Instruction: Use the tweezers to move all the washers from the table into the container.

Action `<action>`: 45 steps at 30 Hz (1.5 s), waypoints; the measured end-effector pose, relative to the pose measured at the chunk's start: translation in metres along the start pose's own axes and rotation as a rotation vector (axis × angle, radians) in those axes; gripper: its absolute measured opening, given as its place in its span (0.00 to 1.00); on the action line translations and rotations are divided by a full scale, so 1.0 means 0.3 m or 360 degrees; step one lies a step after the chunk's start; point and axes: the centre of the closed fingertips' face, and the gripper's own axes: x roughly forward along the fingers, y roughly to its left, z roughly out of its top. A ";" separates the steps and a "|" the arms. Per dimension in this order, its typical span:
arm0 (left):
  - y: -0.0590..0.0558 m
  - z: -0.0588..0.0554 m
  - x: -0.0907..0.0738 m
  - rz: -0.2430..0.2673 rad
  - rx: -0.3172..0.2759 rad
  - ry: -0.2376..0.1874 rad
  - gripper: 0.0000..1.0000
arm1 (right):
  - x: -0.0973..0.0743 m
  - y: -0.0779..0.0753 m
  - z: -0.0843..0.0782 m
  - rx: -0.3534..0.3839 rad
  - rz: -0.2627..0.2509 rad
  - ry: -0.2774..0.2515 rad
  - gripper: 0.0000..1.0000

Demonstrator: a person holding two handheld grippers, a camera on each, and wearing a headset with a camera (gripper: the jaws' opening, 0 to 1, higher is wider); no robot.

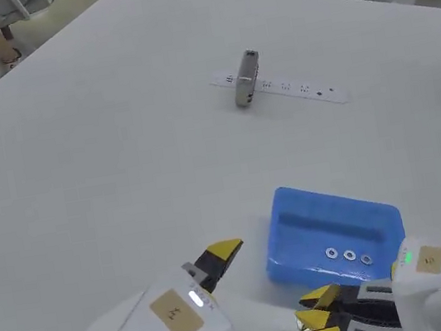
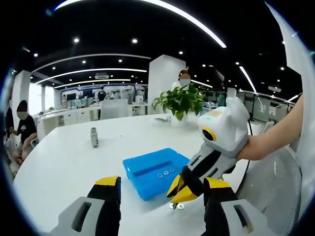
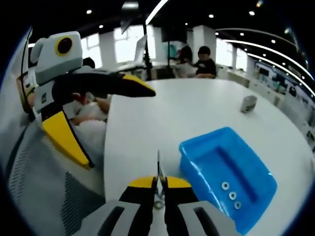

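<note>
Left gripper view: right gripper (image 2: 181,192), jaws pinching tweezers (image 3: 158,164), poised at a washer (image 2: 178,206) on the surface (image 2: 64,167) near the container (image 2: 142,169). Left gripper (image 1: 212,261) jaws spread, idle. Pickup step; next likely needs a nip, then a lift over the rim.

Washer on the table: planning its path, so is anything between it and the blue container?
Nothing visible does. The washer lies on bare table beside the container, under the tweezers in the right gripper.
</note>
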 end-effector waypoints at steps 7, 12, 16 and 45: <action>0.001 -0.001 -0.001 0.0003 -0.0002 0.0000 0.68 | -0.003 -0.015 0.005 0.0045 -0.0024 -0.0017 0.03; 0.001 0.000 -0.002 0.0003 -0.0001 -0.0002 0.68 | -0.036 -0.040 0.061 0.0205 -0.0033 -0.0147 0.03; 0.002 0.001 -0.002 0.0003 -0.0003 -0.0004 0.68 | -0.074 -0.079 0.104 0.0312 -0.0040 -0.0243 0.03; 0.000 -0.006 0.001 0.0000 0.0004 0.0016 0.68 | -0.071 -0.370 0.164 0.0843 -0.0223 -0.0403 0.03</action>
